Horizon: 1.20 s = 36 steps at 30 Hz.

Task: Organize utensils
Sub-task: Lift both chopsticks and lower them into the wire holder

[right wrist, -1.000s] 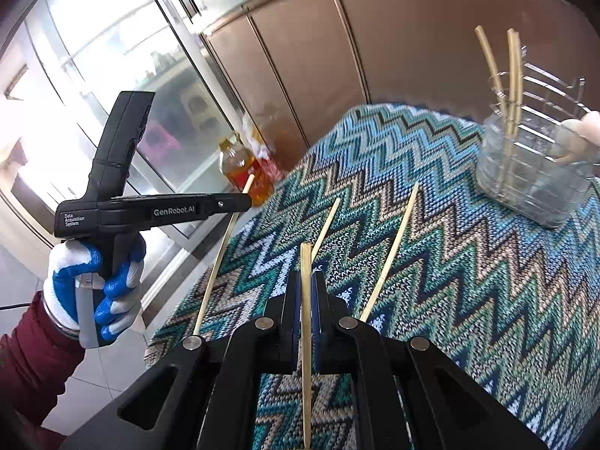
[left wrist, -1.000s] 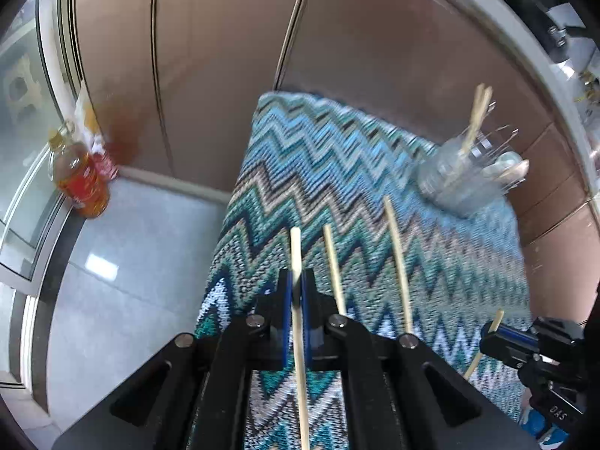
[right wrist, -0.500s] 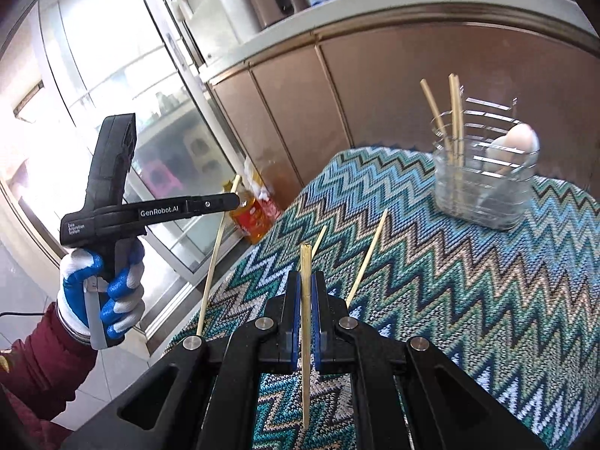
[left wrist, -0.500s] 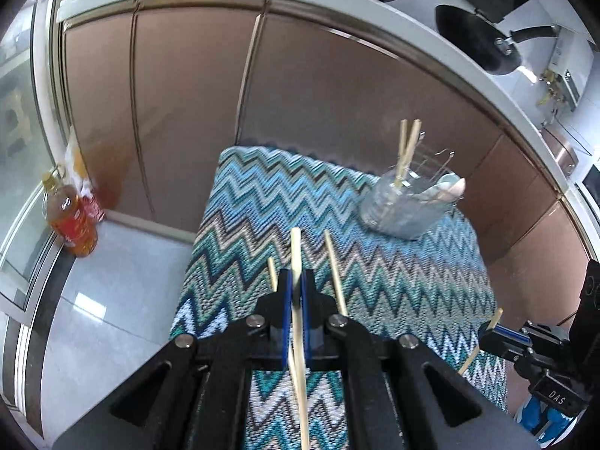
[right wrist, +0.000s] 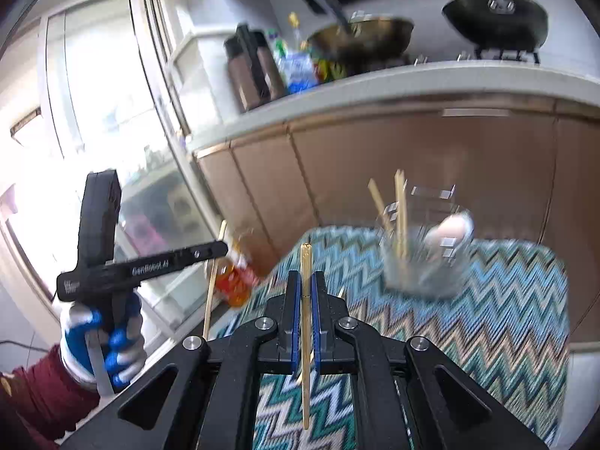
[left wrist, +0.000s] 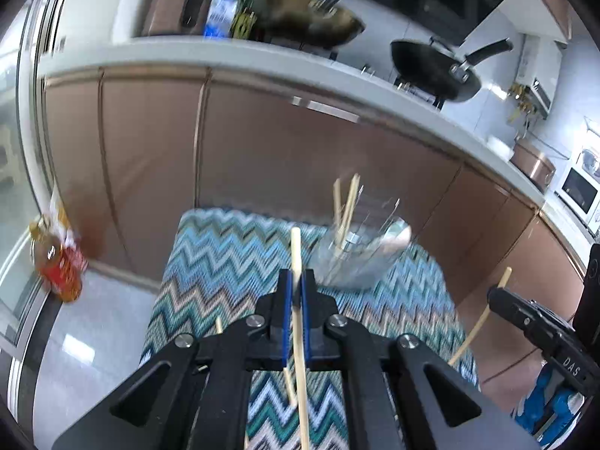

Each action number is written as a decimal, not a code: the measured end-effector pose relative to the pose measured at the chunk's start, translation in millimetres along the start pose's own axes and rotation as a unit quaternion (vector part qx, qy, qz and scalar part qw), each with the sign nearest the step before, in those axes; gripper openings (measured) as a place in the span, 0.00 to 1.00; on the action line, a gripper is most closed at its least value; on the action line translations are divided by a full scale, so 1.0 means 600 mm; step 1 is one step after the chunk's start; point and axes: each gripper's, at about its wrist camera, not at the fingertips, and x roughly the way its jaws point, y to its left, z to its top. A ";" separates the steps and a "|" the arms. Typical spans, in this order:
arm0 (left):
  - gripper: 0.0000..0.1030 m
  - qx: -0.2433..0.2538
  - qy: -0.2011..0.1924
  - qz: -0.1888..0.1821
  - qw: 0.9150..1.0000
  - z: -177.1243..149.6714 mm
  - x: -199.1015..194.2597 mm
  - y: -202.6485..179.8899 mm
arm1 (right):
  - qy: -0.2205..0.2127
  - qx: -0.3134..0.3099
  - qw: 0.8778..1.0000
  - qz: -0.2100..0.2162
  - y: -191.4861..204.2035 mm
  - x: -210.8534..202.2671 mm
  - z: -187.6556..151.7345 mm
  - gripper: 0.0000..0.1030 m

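chopsticks are the thing here: the left gripper (left wrist: 295, 292) has its fingers (left wrist: 285, 292) clenched on one chopstick (left wrist: 298, 300), which runs up between the blue pads and sticks out past the tips, held in the air above the zigzag cloth (left wrist: 225, 258) on the desk. the right gripper (right wrist: 305, 296) grasps a second chopstick (right wrist: 305, 300) the same way, also lifted off the cloth (right wrist: 506, 300). in the right view the left gripper (right wrist: 221, 247) shows from the side in a blue-gloved hand (right wrist: 108, 341), its stick (right wrist: 213, 281) pointing steeply up and down. a clear holder (left wrist: 352, 258) stands at the far end of the cloth, blurred, with a few chopsticks (left wrist: 347, 206) upright in it and a pale spoon (left wrist: 397, 234) beside them. another stick (left wrist: 289, 386) lies on the cloth under the left gripper. an orange bottle (left wrist: 56, 266) stands on the floor to the left.
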 end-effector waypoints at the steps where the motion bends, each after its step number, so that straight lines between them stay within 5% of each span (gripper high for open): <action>1: 0.04 0.001 -0.010 -0.003 1.000 0.008 -0.001 -0.008 | -0.014 0.000 1.000 -0.003 -0.005 -0.006 0.012 0.05; 11: 0.04 -0.009 -0.130 -0.006 0.991 0.104 0.009 -0.079 | -0.123 -0.023 0.992 -0.022 -0.042 -0.020 0.124 0.05; 22: 0.04 -0.048 -0.255 0.013 0.966 0.164 0.117 -0.128 | -0.171 -0.053 0.983 -0.050 -0.110 0.075 0.196 0.05; 36: 0.04 -0.067 -0.232 0.054 0.969 0.124 0.300 -0.109 | -0.138 -0.068 0.985 -0.073 -0.176 0.192 0.168 0.05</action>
